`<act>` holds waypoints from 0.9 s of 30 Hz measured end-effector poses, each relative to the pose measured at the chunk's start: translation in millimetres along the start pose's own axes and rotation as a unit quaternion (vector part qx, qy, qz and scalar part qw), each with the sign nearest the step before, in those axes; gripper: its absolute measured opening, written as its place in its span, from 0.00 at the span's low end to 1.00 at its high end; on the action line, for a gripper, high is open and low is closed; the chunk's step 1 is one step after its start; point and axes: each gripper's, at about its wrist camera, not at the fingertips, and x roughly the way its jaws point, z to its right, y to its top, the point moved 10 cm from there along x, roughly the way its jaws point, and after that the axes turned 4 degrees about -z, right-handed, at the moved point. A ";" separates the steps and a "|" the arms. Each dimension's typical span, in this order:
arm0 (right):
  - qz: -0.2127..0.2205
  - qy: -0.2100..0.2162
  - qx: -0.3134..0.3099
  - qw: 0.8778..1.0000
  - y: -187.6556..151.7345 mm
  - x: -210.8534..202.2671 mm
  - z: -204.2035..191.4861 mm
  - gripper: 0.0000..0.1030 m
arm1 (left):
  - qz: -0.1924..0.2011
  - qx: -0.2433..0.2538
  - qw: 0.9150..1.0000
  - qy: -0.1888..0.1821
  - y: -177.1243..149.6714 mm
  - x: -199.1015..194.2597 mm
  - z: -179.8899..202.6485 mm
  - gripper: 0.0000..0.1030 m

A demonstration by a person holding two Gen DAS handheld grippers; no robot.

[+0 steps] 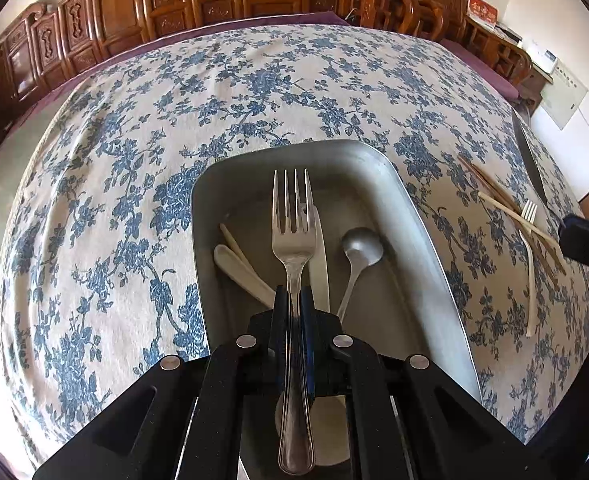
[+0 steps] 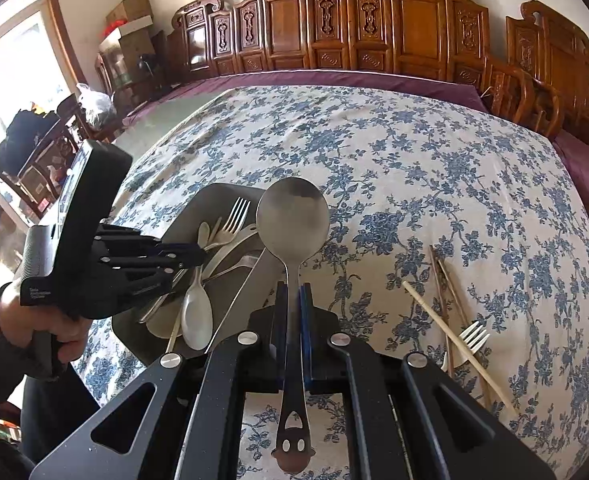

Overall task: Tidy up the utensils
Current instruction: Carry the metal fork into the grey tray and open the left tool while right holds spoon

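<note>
My left gripper (image 1: 294,294) is shut on a steel fork (image 1: 292,216), held tines forward over the metal tray (image 1: 426,248). In the tray lie a steel spoon (image 1: 360,250), a white spoon (image 1: 242,270) and a white knife (image 1: 320,264). My right gripper (image 2: 293,290) is shut on a large steel spoon (image 2: 293,216), bowl forward, above the cloth just right of the tray (image 2: 186,216). The right wrist view shows the left gripper (image 2: 202,256) over the tray with the fork (image 2: 232,220) sticking out of it.
On the floral tablecloth (image 1: 254,92) right of the tray lie chopsticks (image 2: 454,340), a white plastic fork (image 2: 472,338) and a dark knife (image 1: 530,164). Carved wooden chairs (image 2: 374,28) line the far side. A person's hand (image 2: 34,320) holds the left gripper's handle.
</note>
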 end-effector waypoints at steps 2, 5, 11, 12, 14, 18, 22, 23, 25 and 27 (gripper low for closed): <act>-0.001 0.001 0.000 1.000 0.4 1.4 -1.8 0.07 | -0.005 -0.003 1.000 0.002 0.6 2.0 -1.4 0.06; -0.002 0.003 -0.002 1.000 1.2 3.0 -6.0 0.07 | -0.001 -0.011 1.000 0.000 0.9 -1.8 -3.8 0.08; -0.002 0.008 -0.005 1.000 4.5 5.8 -19.6 0.07 | 0.022 -0.013 1.000 -0.007 -1.5 -26.2 -6.4 0.10; -0.002 0.010 -0.004 1.000 5.2 7.1 -22.4 0.07 | 0.026 -0.014 1.000 -0.008 -1.6 -31.1 -7.9 0.10; -0.003 0.015 -0.003 1.000 6.9 11.1 -29.5 0.07 | 0.037 -0.016 0.999 -0.008 -3.2 -44.5 -12.1 0.10; -0.007 0.022 -0.007 1.000 10.3 21.0 -46.1 0.07 | 0.050 -0.016 0.999 -0.005 -7.2 -64.2 -21.0 0.10; -0.017 0.032 -0.007 0.999 14.8 36.8 -62.7 0.07 | 0.063 -0.024 0.998 -0.006 -12.3 -81.9 -34.3 0.10; -0.020 0.034 -0.006 0.999 15.8 40.6 -65.8 0.07 | 0.067 -0.028 0.997 -0.005 -13.7 -86.3 -39.0 0.10; -0.027 0.038 0.001 0.999 18.7 51.5 -72.1 0.07 | 0.071 -0.034 0.997 -0.004 -15.9 -91.6 -46.5 0.10; -0.031 0.035 0.001 0.999 21.9 59.9 -76.2 0.07 | 0.074 -0.038 0.997 -0.001 -18.4 -96.0 -53.7 0.10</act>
